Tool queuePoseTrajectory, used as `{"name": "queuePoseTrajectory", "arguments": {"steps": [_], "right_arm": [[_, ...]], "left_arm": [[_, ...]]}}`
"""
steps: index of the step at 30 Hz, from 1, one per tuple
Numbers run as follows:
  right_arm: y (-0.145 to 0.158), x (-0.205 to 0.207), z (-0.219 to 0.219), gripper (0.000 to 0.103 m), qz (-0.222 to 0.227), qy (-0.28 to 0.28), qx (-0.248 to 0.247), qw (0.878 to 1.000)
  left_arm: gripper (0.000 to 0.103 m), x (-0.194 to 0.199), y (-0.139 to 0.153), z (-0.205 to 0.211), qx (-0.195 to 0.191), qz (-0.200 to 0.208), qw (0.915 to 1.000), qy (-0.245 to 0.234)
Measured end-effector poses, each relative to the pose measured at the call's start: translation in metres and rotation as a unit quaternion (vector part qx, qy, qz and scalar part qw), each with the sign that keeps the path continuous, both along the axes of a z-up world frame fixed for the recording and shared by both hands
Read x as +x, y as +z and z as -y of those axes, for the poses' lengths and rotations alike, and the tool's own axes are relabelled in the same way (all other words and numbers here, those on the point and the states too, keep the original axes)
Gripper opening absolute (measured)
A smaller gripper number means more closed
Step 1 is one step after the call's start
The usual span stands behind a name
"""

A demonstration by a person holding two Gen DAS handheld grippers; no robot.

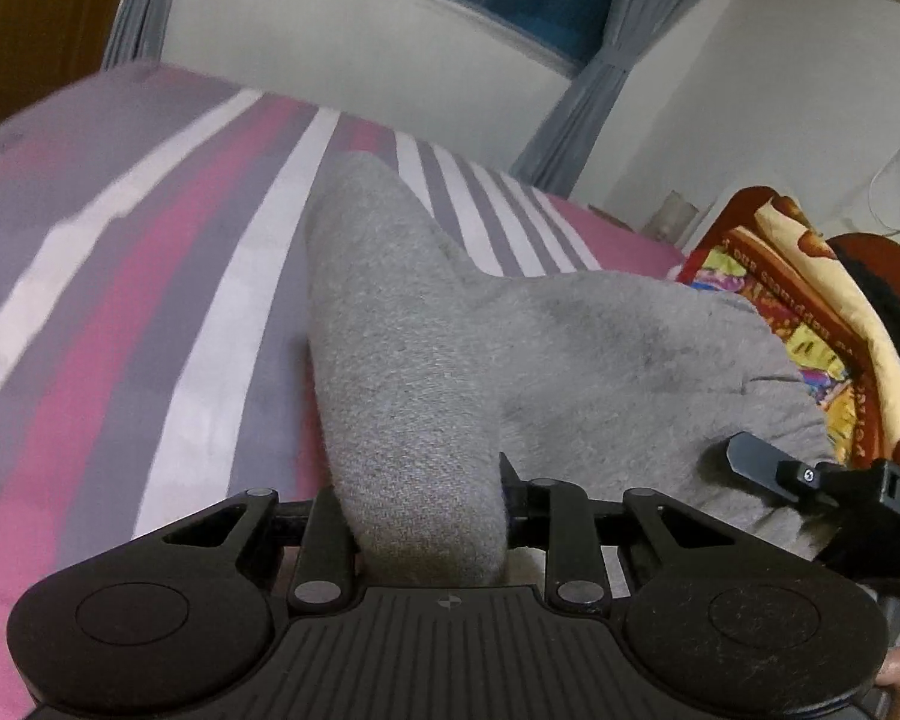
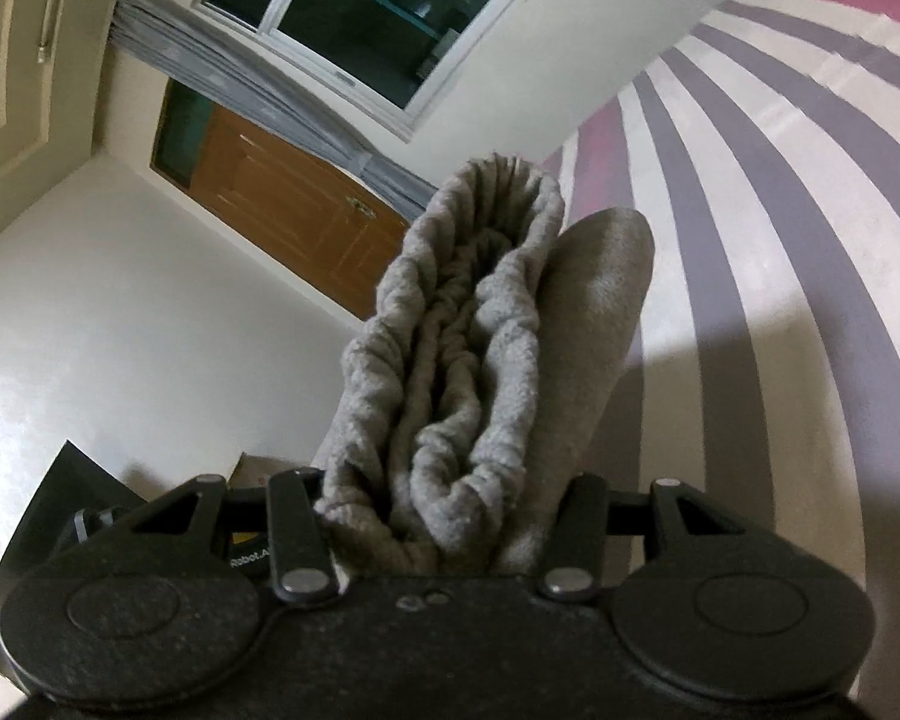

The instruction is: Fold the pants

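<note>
**Both tongs clamped on the grey sweatpants, and the ways it could slip**

So at this moment the left gripper [image 1: 429,516] was pinched down on a thick fold of the soft grey knit sweatpants [image 1: 450,348], jaws fairly narrow with the cloth bunched right between them. The right gripper [image 2: 444,516] sat a bit wider, clamped around the gathered elastic waistband [image 2: 462,330], which stuck out ahead of its fingers in a ruffled loop. From the left tongs the pants stretched forward and off to the right, draped over the pink, grey and white striped bedsheet [image 1: 150,252], partly lifted off it.

What could've gone wrong, as I saw it:

- The right tongs held a fat wad of layers. If only the outer layers were really pinched, an inner one could've slid out and the waistband would've sagged unevenly.
- The cloth between the 2 grippers looked slack and lumpy, so laying it down like that would probably have baked in a crooked fold.
- Just to the right of the left tongs was a colourful printed blanket [image 1: 810,324]; the trailing pants were touching or overlapping it and could've dragged it along.

Count: 2 grippers, 1 pair of pants, 1 bedsheet, 1 blanket.
</note>
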State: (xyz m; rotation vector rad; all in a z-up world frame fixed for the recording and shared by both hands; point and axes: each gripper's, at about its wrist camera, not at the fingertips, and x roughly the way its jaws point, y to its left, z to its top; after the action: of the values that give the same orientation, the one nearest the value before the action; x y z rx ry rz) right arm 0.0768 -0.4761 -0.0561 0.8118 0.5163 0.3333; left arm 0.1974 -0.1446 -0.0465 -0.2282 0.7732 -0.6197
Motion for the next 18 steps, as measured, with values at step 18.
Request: {"name": "queuePoseTrajectory", "arguments": {"steps": [18], "right_arm": [[-0.044, 0.091, 0.035, 0.048, -0.032, -0.017, 0.005, 0.999]], "left_arm": [[0.027, 0.1, -0.045, 0.062, 0.055, -0.006, 0.9984, 0.016]]}}
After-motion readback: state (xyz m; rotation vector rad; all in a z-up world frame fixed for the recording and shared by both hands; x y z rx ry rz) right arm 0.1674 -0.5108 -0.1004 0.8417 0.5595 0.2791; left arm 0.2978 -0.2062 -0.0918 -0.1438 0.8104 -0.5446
